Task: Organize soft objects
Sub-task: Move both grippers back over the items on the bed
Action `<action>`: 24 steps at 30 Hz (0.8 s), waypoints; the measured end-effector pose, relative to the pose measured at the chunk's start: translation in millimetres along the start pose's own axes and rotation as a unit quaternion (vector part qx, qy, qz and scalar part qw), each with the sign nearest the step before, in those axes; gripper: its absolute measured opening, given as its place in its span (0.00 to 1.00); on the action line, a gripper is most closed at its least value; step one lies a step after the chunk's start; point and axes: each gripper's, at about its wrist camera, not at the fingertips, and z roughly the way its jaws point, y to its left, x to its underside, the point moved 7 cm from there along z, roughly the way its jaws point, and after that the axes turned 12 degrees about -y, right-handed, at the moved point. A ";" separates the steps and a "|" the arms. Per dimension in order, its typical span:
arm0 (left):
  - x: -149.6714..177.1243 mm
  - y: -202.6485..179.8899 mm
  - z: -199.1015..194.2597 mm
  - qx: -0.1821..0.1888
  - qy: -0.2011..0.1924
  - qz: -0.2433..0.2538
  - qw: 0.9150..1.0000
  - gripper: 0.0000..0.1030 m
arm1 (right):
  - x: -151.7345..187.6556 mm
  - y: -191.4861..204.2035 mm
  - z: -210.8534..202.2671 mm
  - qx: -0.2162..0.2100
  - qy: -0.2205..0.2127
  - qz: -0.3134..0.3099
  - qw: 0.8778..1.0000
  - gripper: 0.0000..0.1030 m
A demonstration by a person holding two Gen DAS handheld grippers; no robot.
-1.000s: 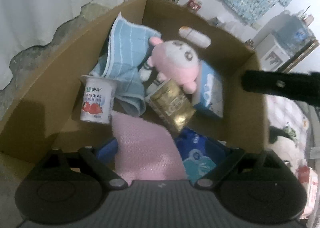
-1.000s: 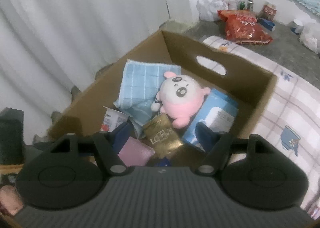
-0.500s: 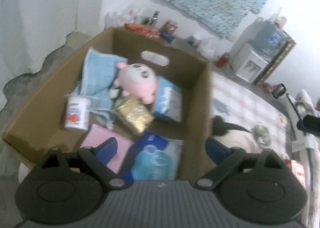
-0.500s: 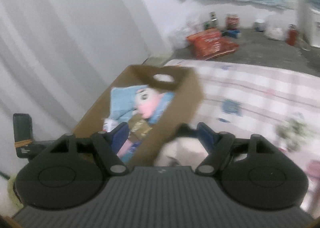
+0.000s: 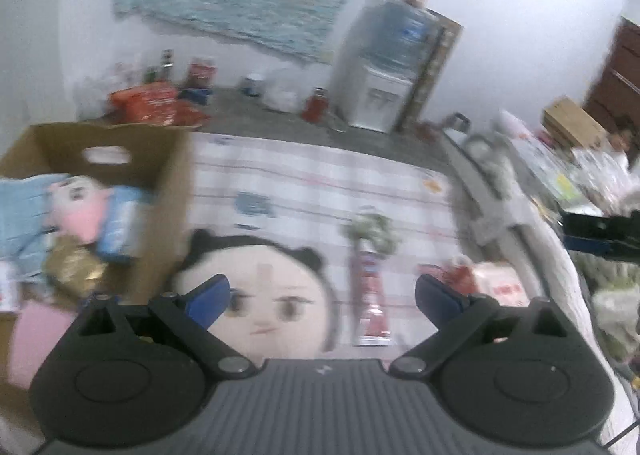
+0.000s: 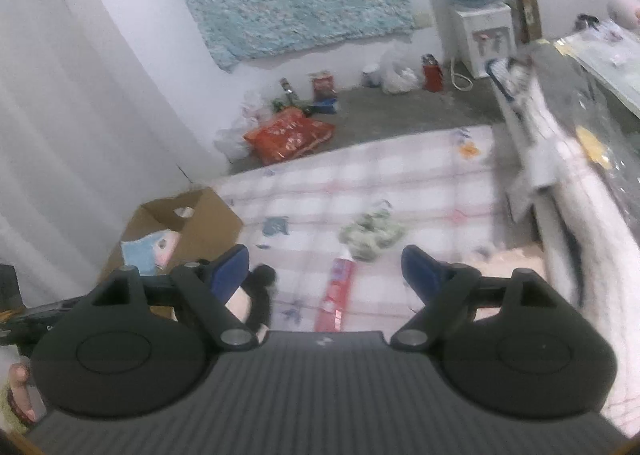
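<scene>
Both tongs spread wide, nothing in them

Round-face plush (image 5: 276, 295) lies on the checked sheet (image 5: 320, 183) beside the cardboard box (image 5: 160, 191), right under the left gripper (image 5: 322, 295); right gripper (image 6: 326, 267) hovers further off.

left wrist view looks low and close across the checked bed cover (image 5: 320, 183); right wrist view looks from higher, sharing the cardboard box (image 6: 208, 227).
</scene>
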 end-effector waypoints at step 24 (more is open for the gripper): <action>93.7 -107.0 222.0 -0.060 0.145 0.134 0.978 0.37 | 26.7 -76.0 41.1 -0.018 0.012 0.033 0.999 0.81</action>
